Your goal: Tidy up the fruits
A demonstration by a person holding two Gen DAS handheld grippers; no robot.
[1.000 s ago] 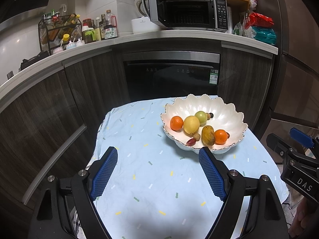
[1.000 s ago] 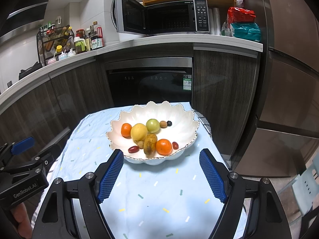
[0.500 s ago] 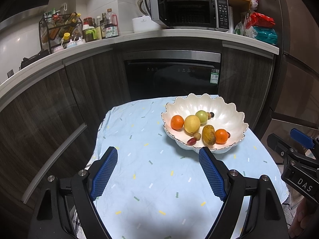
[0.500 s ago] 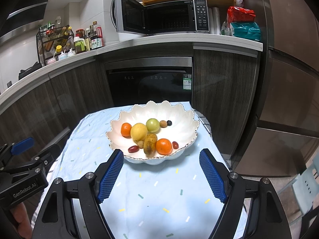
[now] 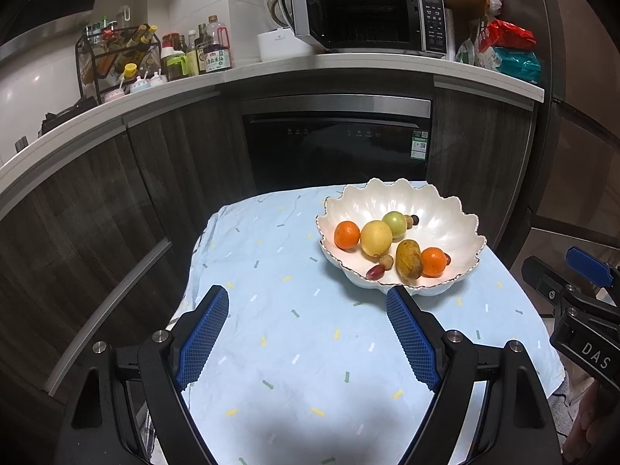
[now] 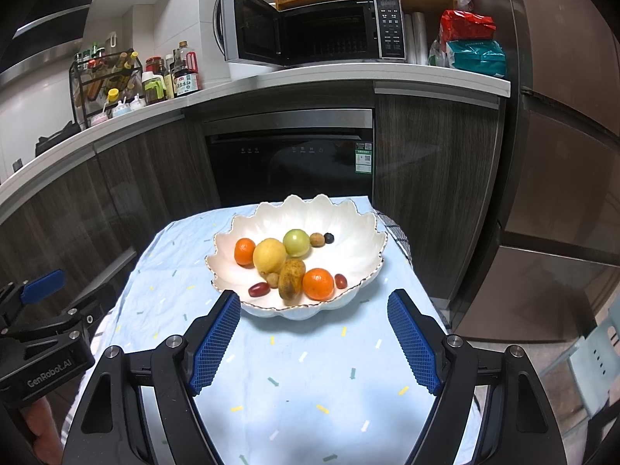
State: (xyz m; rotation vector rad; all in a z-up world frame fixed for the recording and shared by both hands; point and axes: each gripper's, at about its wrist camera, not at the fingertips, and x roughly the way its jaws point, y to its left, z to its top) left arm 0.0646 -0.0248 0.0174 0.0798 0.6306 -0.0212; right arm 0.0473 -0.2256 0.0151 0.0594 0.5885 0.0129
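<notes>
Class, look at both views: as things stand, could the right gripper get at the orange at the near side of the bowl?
Probably yes. The right gripper is open and empty, the orange lies uncovered near the bowl's front rim, and only bare tablecloth lies between.

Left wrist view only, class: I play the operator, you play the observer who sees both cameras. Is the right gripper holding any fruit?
Observer: No. In the right wrist view the right gripper is open, with nothing gripped between its pads.
Operator: Something dark peeks out from behind the nearer orange. What is it?
Observer: A small red fruit. It lies in the bowl, just beside that orange, on the side away from your camera.
</notes>
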